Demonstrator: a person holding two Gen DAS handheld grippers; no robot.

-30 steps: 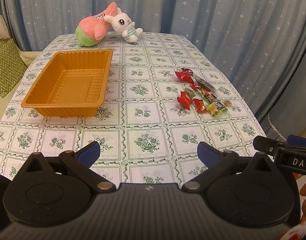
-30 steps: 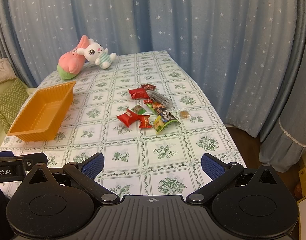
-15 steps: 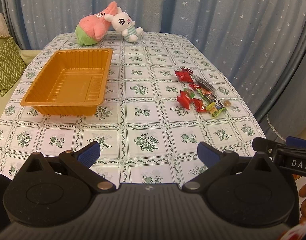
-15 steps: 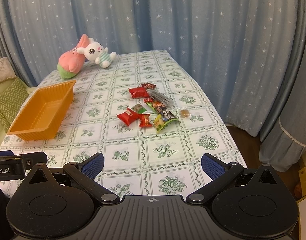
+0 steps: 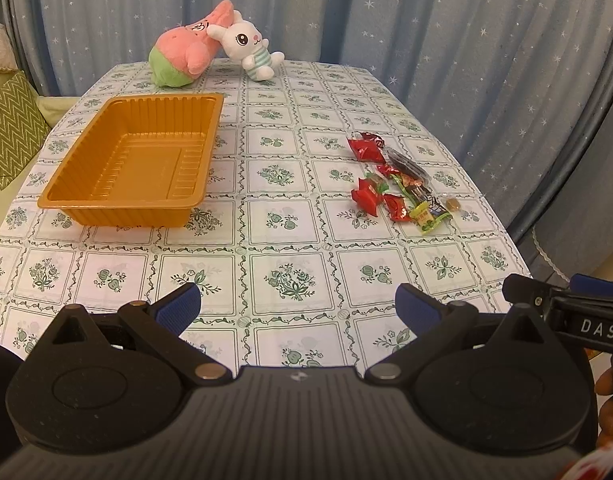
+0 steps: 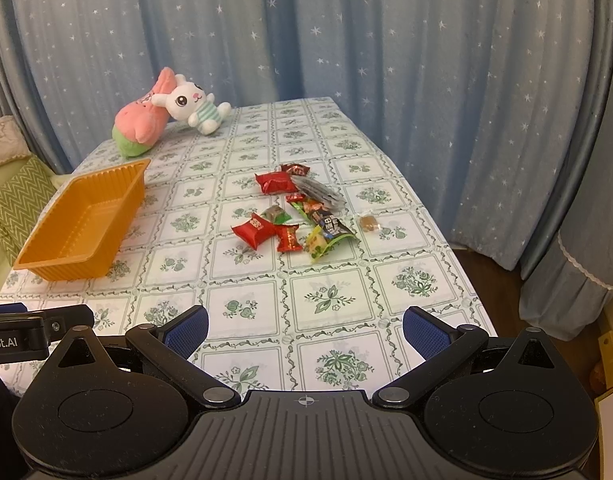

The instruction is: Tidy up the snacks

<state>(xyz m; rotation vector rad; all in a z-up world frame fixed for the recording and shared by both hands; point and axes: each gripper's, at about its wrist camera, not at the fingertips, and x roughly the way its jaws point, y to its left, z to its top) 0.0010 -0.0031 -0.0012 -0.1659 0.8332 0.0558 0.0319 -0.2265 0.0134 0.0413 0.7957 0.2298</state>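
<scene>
Right, on the left an empty ribbed orange plastic tray waits, presumably for sorting, while the scattered pile of wrapped snacks lies well apart to its right on the green-flowered checked tablecloth. Both the left gripper and the right gripper hover wide and empty over the near edge. Star-speckled blue curtains enclose the room.

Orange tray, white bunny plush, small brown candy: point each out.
orange tray [image 5: 106,184], left wrist view, left inner wall.
white bunny plush [image 5: 242,40], left wrist view, face.
small brown candy [image 6: 368,223], right wrist view, centre of wrapper.
</scene>
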